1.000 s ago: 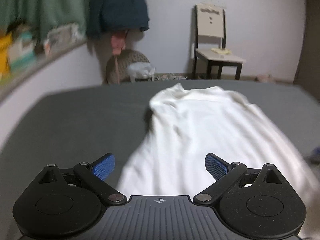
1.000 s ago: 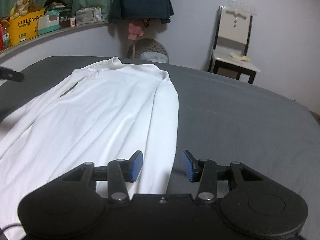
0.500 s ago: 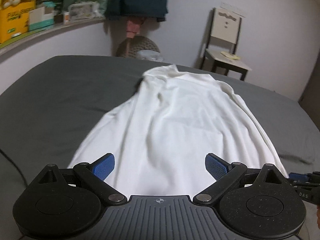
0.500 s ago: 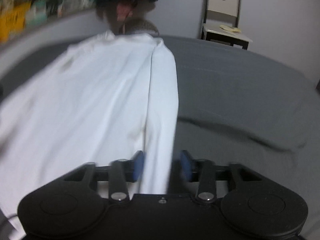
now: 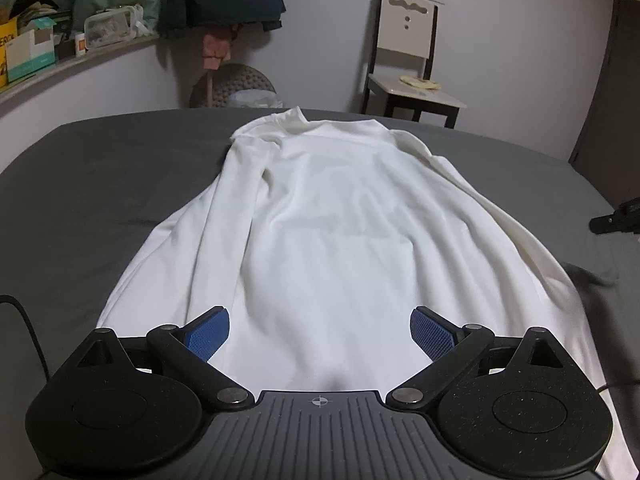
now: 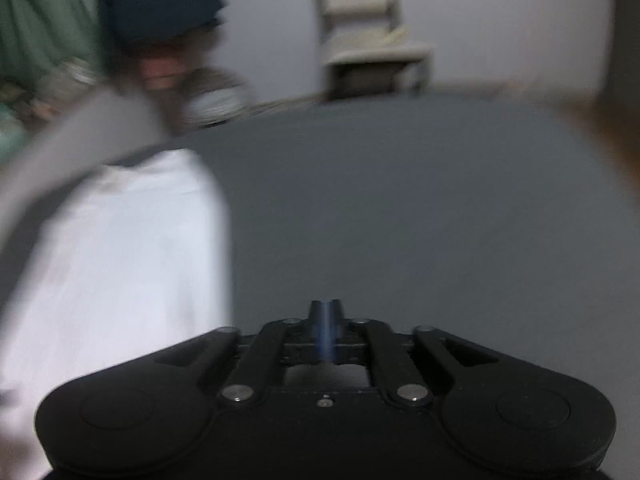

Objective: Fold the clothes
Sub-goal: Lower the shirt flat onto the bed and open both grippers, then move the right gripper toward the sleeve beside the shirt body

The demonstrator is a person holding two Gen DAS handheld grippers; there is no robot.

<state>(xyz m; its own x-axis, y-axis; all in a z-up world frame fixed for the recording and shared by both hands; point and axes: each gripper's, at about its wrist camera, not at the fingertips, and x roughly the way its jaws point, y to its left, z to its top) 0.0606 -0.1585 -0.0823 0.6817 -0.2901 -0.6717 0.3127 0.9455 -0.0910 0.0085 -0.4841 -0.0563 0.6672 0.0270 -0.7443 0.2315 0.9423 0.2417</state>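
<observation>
Grey bedding (image 5: 100,184) covers a wide bed that fills the lower part of both views, with pale walls behind, a cluttered shelf (image 5: 36,52) at the far left and a wooden chair (image 5: 408,76) beyond the far edge. A white long-sleeved top (image 5: 332,232) lies spread flat down the middle of the bed, its collar toward the far edge and its hem toward the near edge, with both sleeves laid alongside the body. No fold appears to have been made, so the task looks to be at its very start: sleeves, sides and length are all left to fold. The left gripper (image 5: 319,332) hovers over the hem near the near edge, its blue-padded jaws spread wide and holding nothing. The right gripper (image 6: 326,320) shows in a motion-blurred view beside the right side of the top (image 6: 120,248), over bare bedding; its jaws are pressed together, and no cloth is visible between them, though the blur makes this uncertain. Open bedding lies on both sides of the garment, broader on the right, giving room to swing a sleeve or side inward. A dark cable (image 5: 24,320) trails on the bed near the left edge.
</observation>
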